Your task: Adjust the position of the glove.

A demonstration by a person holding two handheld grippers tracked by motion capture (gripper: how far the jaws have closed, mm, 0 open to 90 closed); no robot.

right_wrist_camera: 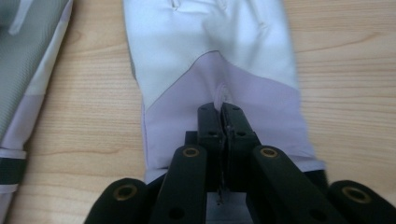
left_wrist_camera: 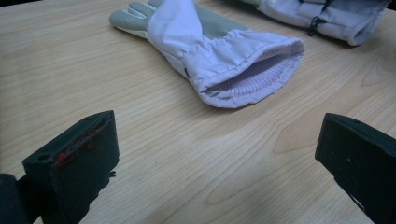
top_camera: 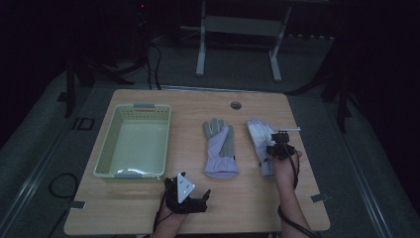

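Fabric of the right glove (right_wrist_camera: 210, 70) is pinched in the shut right gripper (right_wrist_camera: 223, 108); left gripper (left_wrist_camera: 210, 154), near basket (top_camera: 106, 148), gapes empty. Lift slowly, keeping the pinch firm.

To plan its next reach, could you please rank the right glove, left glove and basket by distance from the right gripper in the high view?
1. Right glove: pinched in the right gripper.
2. Left glove: table centre.
3. Basket: far left.
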